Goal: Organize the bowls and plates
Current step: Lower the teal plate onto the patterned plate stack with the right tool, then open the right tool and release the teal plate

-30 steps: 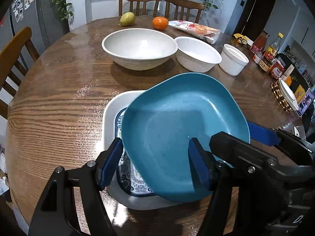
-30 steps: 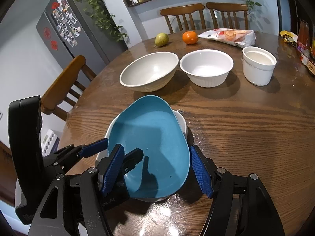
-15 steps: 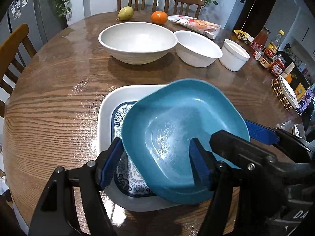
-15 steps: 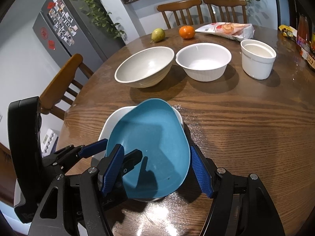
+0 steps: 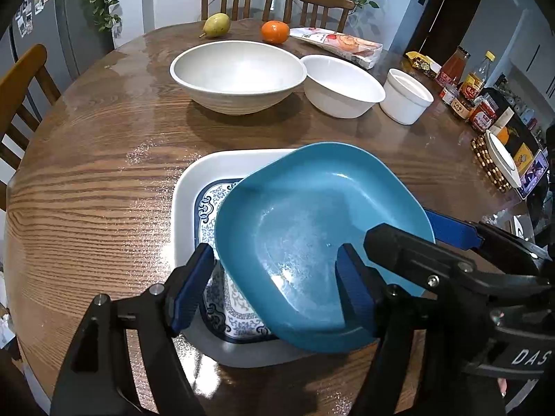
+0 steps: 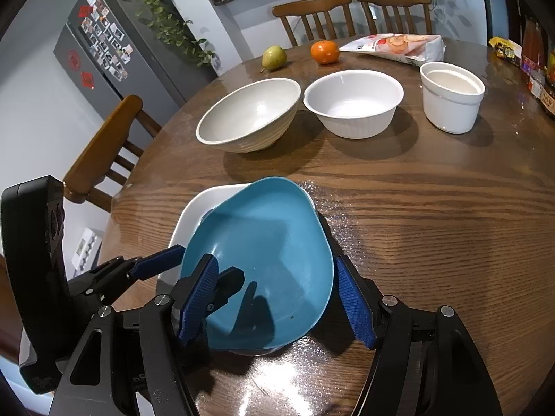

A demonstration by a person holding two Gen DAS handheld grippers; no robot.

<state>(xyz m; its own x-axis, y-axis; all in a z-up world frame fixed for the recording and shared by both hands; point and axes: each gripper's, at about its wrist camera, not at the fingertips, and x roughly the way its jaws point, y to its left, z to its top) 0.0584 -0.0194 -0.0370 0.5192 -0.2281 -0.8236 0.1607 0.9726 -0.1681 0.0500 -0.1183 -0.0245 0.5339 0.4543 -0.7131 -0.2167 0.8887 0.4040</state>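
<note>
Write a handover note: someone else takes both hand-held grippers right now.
Left hand-held gripper: jaws have just been opening, astride the blue plate's rim, pads apparently clear.
Right hand-held gripper: astride its other side; grip unclear.
Blue plate lies askew on the white patterned plate.
Large bowl, middle bowl and small pot stand separately behind, unstacked.
Left: release, centre the plate, probably nest the bowls.
</note>
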